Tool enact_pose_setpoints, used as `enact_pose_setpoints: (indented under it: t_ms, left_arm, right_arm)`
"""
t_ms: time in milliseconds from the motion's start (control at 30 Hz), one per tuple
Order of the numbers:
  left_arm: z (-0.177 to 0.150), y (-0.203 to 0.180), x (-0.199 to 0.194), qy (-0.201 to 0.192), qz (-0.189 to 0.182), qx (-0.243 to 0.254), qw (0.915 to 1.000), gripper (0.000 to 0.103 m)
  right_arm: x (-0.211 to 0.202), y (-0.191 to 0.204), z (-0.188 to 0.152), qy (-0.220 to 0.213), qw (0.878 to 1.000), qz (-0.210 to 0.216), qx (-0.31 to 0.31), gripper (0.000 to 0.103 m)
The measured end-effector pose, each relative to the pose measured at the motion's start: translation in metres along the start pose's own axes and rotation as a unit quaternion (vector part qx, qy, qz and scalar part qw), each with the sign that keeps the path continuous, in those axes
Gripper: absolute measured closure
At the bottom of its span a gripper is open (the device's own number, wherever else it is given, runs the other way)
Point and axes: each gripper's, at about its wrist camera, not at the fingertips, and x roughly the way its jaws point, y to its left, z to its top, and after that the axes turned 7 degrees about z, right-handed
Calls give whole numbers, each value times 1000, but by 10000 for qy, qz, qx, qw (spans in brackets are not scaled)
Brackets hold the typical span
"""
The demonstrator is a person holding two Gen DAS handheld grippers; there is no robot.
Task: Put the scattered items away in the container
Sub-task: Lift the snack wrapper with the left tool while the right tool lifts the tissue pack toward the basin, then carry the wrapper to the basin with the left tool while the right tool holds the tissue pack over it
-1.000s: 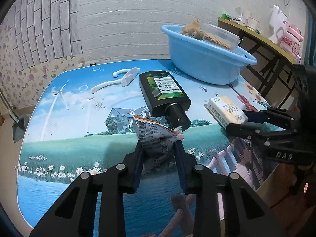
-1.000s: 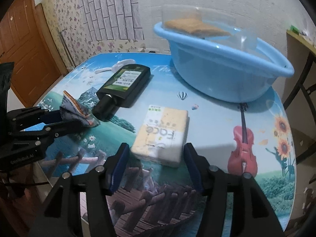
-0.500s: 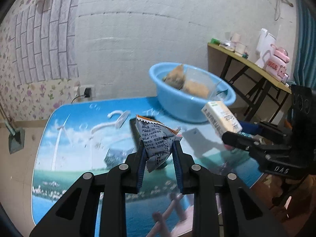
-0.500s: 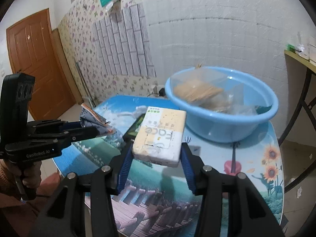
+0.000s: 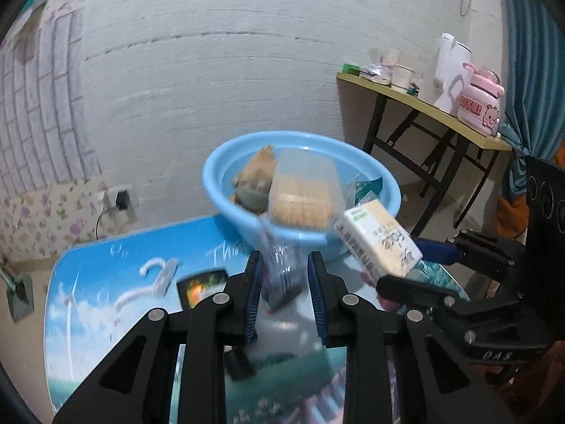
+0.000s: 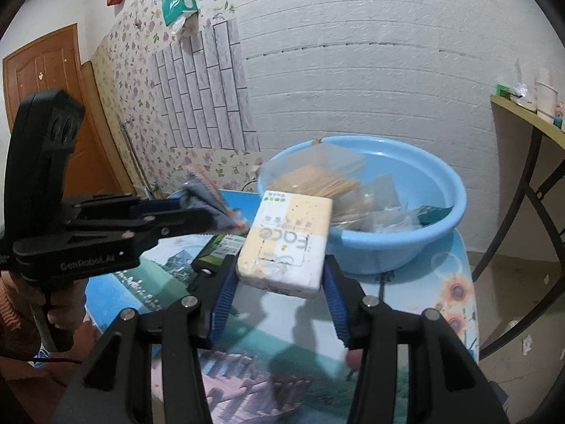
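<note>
Both clamped: left gripper (image 5: 284, 279) pinches snack packet (image 5: 280, 272), right gripper (image 6: 279, 282) tissue pack (image 6: 287, 242).

Both wrist views above table (image 5: 106, 265), facing basin (image 5: 226, 198) (image 6: 441, 219) (shared), near.

wall: white painted brick wall (image 6: 370, 81) behind everything | left of it: flower wallpaper (image 6: 130, 70) with a patch of grey tiles (image 6: 208, 92) | further left: brown wooden door (image 6: 46, 70) | right of the wall: yellow-topped side table (image 5: 423, 113) on black legs, blue curtain (image 5: 529, 53) beside it | low on the wall: socket (image 5: 120, 198)
</note>
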Motion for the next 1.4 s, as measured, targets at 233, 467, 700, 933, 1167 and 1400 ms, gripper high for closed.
enact_pose_setpoints:
  t_ms: [233,467,700,933,1167,1400]
  left_arm:
    - [20,0,18,-12,16,-36,10000,78]
    - [-10,-12,34,462,112,332,9983,68]
    - [-26,-22,74,971,236,526,9936,59]
    - [-30,-25,107,1182,370,647,9902,58]
    - [-32,-17,96,1034,98,439,9936,83]
    - [-30,0,52,636,73,106,9979,84]
  right_arm:
    - [7,-16,7,-35,10000,-19,13,56]
    - [0,-28,8,-168,9997,111,159,56]
    - [3,-30,9,-189,9995,117,206,56]
    - [3,-29,9,-191,9996,108,187,56]
    - [3,-31,11,-216,9995,92,198,56]
    - [3,-32,14,-247,9995,70,203,57]
